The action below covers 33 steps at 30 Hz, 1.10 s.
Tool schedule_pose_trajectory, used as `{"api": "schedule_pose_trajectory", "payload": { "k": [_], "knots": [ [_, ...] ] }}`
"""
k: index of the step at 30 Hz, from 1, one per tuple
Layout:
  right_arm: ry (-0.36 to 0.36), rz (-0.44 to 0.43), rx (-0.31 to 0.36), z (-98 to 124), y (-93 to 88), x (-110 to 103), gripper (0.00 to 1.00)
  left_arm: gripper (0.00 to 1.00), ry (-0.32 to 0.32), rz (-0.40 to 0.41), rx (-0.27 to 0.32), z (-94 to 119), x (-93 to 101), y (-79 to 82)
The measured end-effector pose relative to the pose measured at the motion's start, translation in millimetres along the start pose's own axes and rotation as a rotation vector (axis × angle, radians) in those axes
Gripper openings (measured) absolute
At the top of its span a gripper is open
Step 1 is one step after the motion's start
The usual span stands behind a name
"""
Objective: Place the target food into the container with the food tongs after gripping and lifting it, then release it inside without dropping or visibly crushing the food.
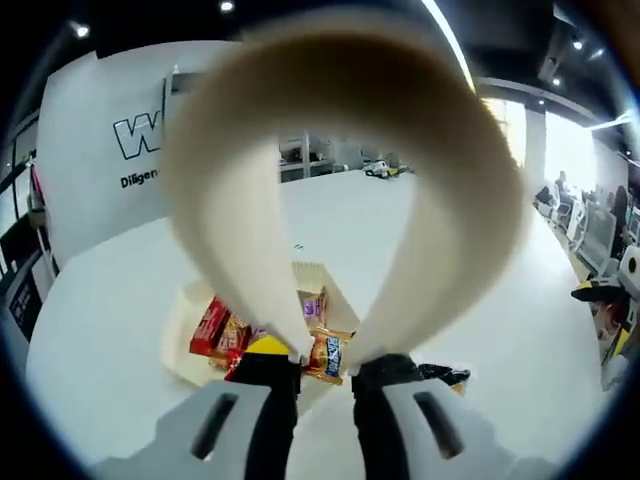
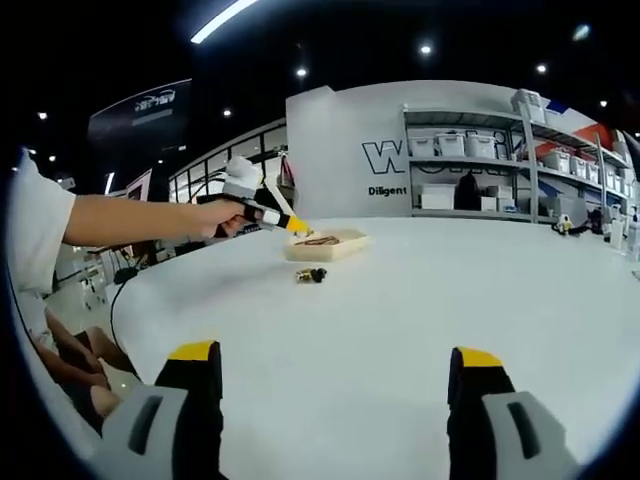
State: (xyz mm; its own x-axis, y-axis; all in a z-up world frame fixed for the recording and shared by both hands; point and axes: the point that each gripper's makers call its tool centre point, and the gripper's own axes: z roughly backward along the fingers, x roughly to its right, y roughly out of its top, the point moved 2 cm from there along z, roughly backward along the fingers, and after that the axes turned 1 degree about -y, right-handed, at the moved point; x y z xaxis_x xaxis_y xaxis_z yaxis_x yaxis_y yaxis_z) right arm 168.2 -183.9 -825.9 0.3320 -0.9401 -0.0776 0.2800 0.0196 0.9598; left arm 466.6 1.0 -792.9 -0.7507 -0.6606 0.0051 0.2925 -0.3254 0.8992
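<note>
White surface [image 2: 400, 310] spreads wide beneath shelving, and we work over a shallow cream container [image 1: 185, 345] holding several wrapped snacks. Our left hand-held gripper [image 1: 325, 365] is clamped on the looped beige food tongs [image 1: 340, 170], whose tips meet over one orange-wrapped snack [image 1: 326, 355] at the container's edge. Our right hand-held gripper [image 2: 330, 385] hangs spread and empty. We should squeeze gently, then lift straight. We count one container, one pair of tongs and one loose snack [image 2: 311, 274] just beside the container.
</note>
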Motion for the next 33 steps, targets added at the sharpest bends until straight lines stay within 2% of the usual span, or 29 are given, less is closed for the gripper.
{"api": "schedule_pose_trajectory", "payload": {
  "k": [1,3,9,12,16,21,23,24,27,30,33],
  "knots": [
    [-0.001,0.001,-0.002,0.4,0.4,0.9,0.93,0.17,0.022,-0.027,0.014,-0.9,-3.2,1.6],
    [-0.006,0.002,-0.004,0.9,1.0,2.9,0.93,0.18,0.0,0.02,0.019,-4.1,-2.5,2.0],
    [-0.015,0.014,-0.01,0.0,6.9,6.0,0.95,0.18,0.016,-0.041,0.02,-17.3,-10.5,0.6],
    [-0.019,0.027,-0.011,-0.1,9.4,5.8,0.95,0.18,0.022,-0.032,0.021,-23.6,-17.2,-1.1],
    [-0.03,0.054,-0.051,1.2,6.0,9.3,0.95,0.18,0.025,-0.008,0.023,-30.3,-23.6,-4.8],
    [-0.04,0.065,-0.053,1.8,10.5,12.1,0.95,0.18,0.029,-0.001,0.025,-35.5,-26.3,-11.3],
    [-0.045,0.073,-0.055,1.6,11.2,12.4,0.95,0.18,0.012,0.025,0.014,-38.0,-26.2,-14.3],
    [-0.044,0.074,-0.055,1.0,10.8,12.1,0.95,0.18,0.03,0.008,0.022,-37.3,-28.1,-12.9],
    [-0.042,0.082,-0.068,-1.0,7.5,10.9,0.94,0.19,0.025,0.025,0.028,-38.9,-29.3,-12.0],
    [-0.039,0.081,-0.068,-1.6,7.0,10.1,0.94,0.2,0.033,-0.002,0.019,-40.9,-30.6,-16.6],
    [-0.037,0.086,-0.072,-1.8,6.5,10.5,0.94,0.21,0.049,0.02,0.037,-40.5,-33.5,-15.7]
  ]
}}
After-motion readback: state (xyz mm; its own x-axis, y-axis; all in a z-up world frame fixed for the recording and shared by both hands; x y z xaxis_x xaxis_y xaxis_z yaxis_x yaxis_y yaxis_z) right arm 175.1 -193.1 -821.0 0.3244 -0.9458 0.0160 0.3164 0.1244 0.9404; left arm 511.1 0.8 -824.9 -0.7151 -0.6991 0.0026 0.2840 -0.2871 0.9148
